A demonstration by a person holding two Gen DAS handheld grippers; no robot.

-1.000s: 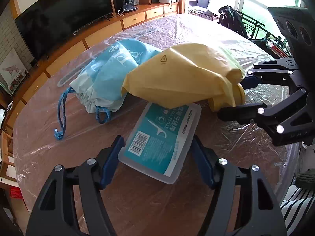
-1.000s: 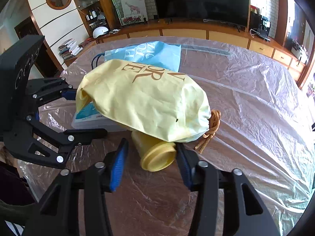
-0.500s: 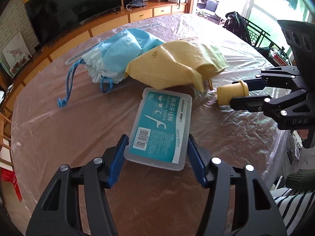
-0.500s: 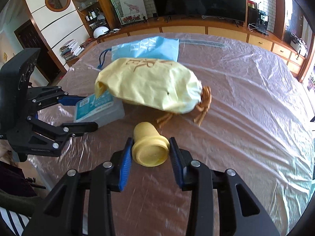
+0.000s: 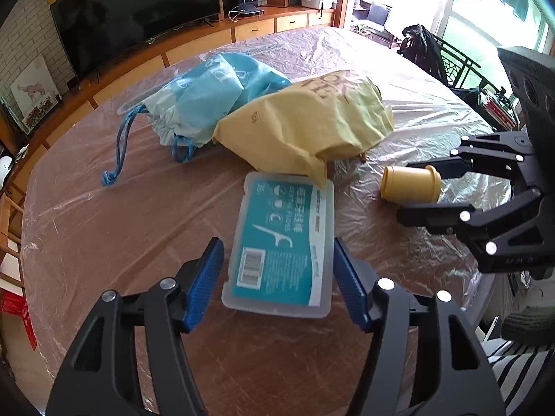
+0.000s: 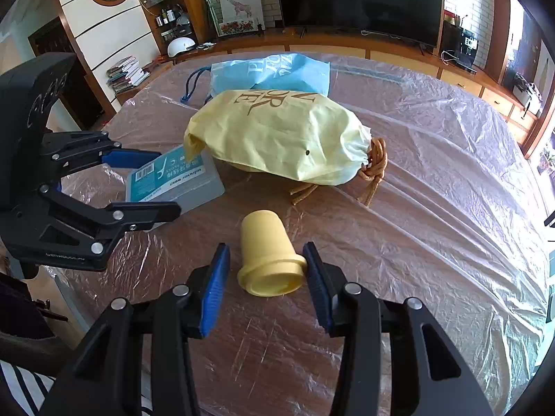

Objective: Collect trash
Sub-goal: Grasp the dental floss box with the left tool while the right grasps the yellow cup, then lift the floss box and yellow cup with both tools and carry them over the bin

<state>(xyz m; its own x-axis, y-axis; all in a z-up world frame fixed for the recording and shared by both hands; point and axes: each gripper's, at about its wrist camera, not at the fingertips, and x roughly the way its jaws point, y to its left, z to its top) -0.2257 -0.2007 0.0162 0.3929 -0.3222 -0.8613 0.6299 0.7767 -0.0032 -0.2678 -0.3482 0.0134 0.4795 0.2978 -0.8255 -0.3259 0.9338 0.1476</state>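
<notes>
A clear floss box with a teal label lies flat on the plastic-covered table. My left gripper straddles it; its jaws are opening, and a thin gap shows beside each blue pad. A yellow cup lies on its side, mouth toward me, between the pads of my right gripper. Those jaws are opening too, with a clear gap on the left. The right wrist view shows the floss box and left gripper. In the left wrist view the cup lies within the right gripper.
A yellow drawstring bag with brown cord lies just beyond both items, and a blue drawstring bag lies behind it. The table's edge runs close under the right gripper. A TV and cabinets stand beyond the table.
Both grippers drew back toward me, pulling the floss box and the cup out from under the yellow bag. Both shut on their items, and the jaws have now parted again.
</notes>
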